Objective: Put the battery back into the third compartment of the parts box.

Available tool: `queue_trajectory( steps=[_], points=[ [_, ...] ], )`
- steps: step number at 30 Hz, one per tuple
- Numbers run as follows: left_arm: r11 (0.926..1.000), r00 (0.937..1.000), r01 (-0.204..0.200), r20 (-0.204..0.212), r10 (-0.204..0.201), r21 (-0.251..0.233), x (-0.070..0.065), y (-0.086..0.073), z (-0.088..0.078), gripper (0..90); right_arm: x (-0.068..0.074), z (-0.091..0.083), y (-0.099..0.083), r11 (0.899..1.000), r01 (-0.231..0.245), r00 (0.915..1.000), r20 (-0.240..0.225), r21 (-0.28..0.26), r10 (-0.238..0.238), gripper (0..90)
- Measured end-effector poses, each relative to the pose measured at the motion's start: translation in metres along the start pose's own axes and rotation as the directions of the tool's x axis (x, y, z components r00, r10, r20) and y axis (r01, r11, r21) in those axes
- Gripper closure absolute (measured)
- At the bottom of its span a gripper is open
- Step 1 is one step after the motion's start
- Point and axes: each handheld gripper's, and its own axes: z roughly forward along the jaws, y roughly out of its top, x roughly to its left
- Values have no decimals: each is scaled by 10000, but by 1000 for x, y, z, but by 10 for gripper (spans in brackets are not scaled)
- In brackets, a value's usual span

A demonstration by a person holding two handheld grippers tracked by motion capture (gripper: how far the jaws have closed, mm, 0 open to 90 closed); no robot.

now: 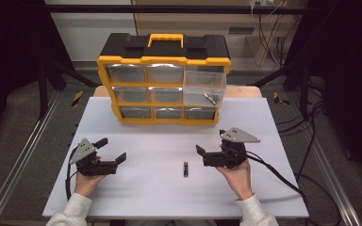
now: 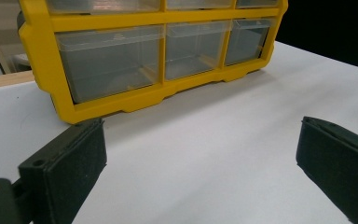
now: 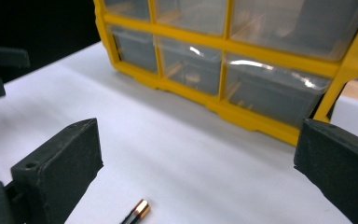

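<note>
A yellow and black drawer organizer [image 1: 165,84] stands at the back of the white table [image 1: 264,188]. Its top right clear drawer [image 1: 205,87] is pulled out, with small dark batteries [image 1: 210,97] in it. One battery [image 1: 185,169] lies loose on the table in front. My left gripper [image 1: 112,150] rests open at the front left, nothing between its jaws. My right gripper [image 1: 211,141] is open just right of the loose battery. In the right gripper view the battery's tip [image 3: 137,212] lies low between the open gripper [image 3: 198,163] jaws. The left gripper [image 2: 200,158] faces the organizer [image 2: 163,51].
The organizer's lower drawers [image 3: 191,65] are closed. Cables [image 1: 283,176] trail from the right gripper off the table's right edge. Dark frame posts and more cables stand around the table. Bare white surface lies between the grippers and the organizer.
</note>
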Motion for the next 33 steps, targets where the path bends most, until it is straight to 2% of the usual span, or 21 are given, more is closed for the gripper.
queue_trajectory(
  steps=[7,10,16,21,26,33],
  points=[
    [10000,10000,-18,15,18,-12,-1,0,0,13,12,14,-13,9992,58,9995,-308,398,-46,16],
    [10000,10000,-6,30,6,-7,0,0,0,13,18,22,-22,9970,158,9989,-446,762,-124,20],
    [10000,10000,-8,33,8,9,0,0,0,13,26,40,-39,9855,502,9975,-573,1621,-414,29],
    [10000,10000,13,34,-13,7,0,-1,0,13,31,53,-51,9731,624,9961,-748,2219,-469,61],
    [10000,10000,-6,36,6,38,0,-1,0,12,32,65,-60,9588,798,9944,-883,2727,-576,130],
    [10000,10000,4,30,-4,16,0,-1,0,13,34,73,-66,9450,890,9904,-1286,3148,-504,322]
  ],
)
